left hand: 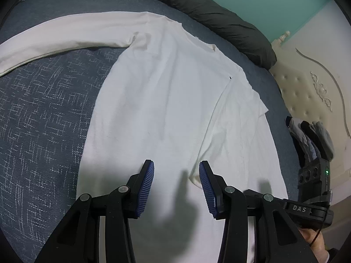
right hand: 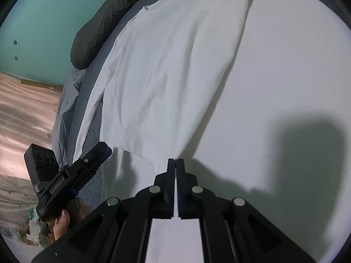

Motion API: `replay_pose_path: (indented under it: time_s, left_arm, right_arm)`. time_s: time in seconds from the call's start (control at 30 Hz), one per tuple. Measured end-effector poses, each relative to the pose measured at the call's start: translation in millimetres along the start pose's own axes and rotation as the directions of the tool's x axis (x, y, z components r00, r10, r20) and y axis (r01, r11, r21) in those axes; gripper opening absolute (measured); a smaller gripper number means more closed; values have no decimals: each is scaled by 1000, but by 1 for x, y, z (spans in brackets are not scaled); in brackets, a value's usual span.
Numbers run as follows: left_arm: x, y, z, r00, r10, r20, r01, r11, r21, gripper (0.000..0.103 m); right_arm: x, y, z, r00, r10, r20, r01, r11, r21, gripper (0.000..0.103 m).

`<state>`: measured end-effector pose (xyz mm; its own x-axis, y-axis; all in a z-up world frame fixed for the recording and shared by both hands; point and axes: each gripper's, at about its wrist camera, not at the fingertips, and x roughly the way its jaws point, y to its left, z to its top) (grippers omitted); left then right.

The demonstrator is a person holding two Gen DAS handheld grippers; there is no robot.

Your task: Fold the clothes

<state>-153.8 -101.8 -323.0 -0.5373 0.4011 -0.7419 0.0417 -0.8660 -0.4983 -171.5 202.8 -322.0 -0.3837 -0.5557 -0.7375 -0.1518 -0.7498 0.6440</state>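
Observation:
A white long-sleeved shirt (left hand: 158, 92) lies flat on the blue-grey bed cover (left hand: 43, 114). One sleeve (left hand: 54, 37) stretches out to the left, and the right side is folded over the body as a flap (left hand: 237, 127). My left gripper (left hand: 176, 171) hangs open just above the lower shirt, with the flap's edge lying near its right pad (left hand: 205, 179). In the right wrist view, my right gripper (right hand: 176, 160) is shut on the shirt (right hand: 158, 76), its tips meeting at the lower end of the flap's edge. The left gripper (right hand: 103, 151) shows to its left.
A dark rolled duvet (left hand: 208, 11) lies along the teal wall behind the collar. A cream padded headboard (left hand: 307, 87) and a pile of grey socks (left hand: 311, 135) sit at the right. Pink bedding (right hand: 26, 114) is beyond the bed's edge.

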Motion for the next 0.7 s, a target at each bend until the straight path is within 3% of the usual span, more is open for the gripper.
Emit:
replay_pose_path:
  time_s: [0.17, 0.33, 0.63, 0.67, 0.7]
  left_arm:
    - [5, -10, -4, 1000, -19, -14, 20, 1000, 24, 47]
    - [13, -13, -7, 1000, -12, -23, 12, 999, 35, 47]
    - [29, -14, -11, 996, -74, -44, 75, 997, 22, 45]
    - [30, -13, -12, 997, -69, -46, 70, 997, 19, 41]
    - [31, -11, -12, 996, -68, -49, 69, 997, 16, 25]
  right_arm:
    - [-8, -7, -1, 1000, -31, 1, 31, 1000, -6, 1]
    - [-9, -12, -1, 1000, -5, 0, 5, 1000, 27, 1]
    - [-23, -21, 7, 999, -13, 34, 12, 999, 44, 4]
    - [-24, -22, 8, 999, -15, 37, 13, 999, 47, 4]
    - [-26, -23, 9, 999, -17, 40, 15, 999, 49, 4]
